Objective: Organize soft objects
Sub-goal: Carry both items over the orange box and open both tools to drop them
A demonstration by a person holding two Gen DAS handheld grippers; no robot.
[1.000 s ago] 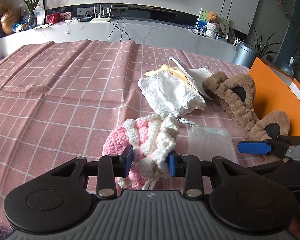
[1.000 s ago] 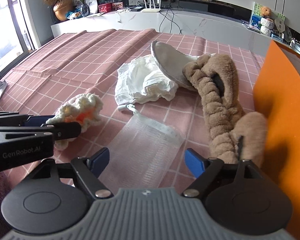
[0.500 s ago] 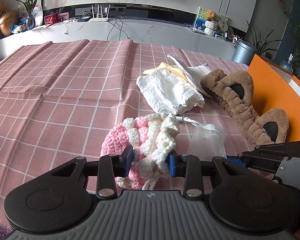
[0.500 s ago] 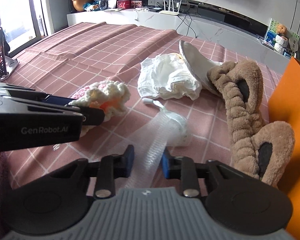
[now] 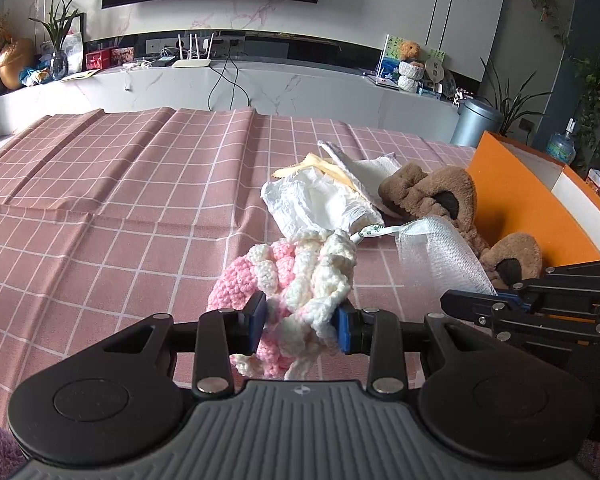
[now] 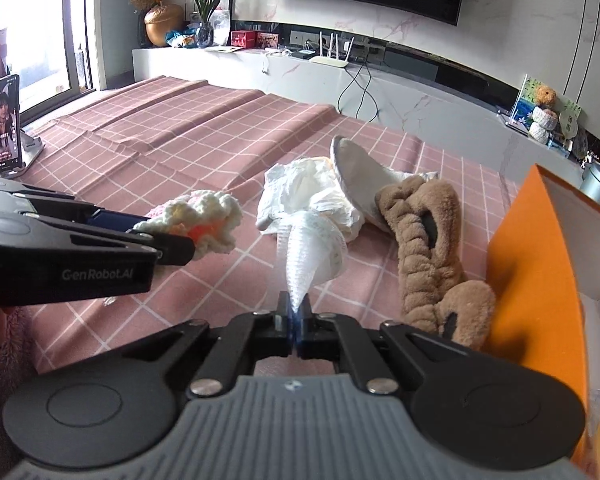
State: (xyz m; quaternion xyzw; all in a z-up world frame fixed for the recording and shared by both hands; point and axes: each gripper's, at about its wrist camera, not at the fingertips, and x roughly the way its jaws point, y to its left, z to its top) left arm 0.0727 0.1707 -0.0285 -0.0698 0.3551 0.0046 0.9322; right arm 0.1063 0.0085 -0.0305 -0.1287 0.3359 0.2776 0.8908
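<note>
My left gripper (image 5: 302, 322) is shut on a pink and cream crocheted piece (image 5: 296, 276), held above the pink checked cloth; it also shows in the right wrist view (image 6: 204, 220). My right gripper (image 6: 298, 322) is shut on a white mesh bag (image 6: 308, 260) and holds it lifted, its tagged cord trailing; the bag also shows in the left wrist view (image 5: 440, 252). A crumpled white garment (image 5: 320, 200), a white pad (image 6: 354, 172) and a brown plush headband (image 6: 428, 248) lie on the cloth behind.
An orange box (image 6: 540, 264) stands open at the right edge of the table. A phone on a stand (image 6: 6, 124) is at the far left. A white counter (image 5: 260, 88) with a router and plants runs behind the table.
My right gripper closed on the mesh bag and lifted it off the cloth. My left gripper kept its hold on the crocheted piece and rose slightly.
</note>
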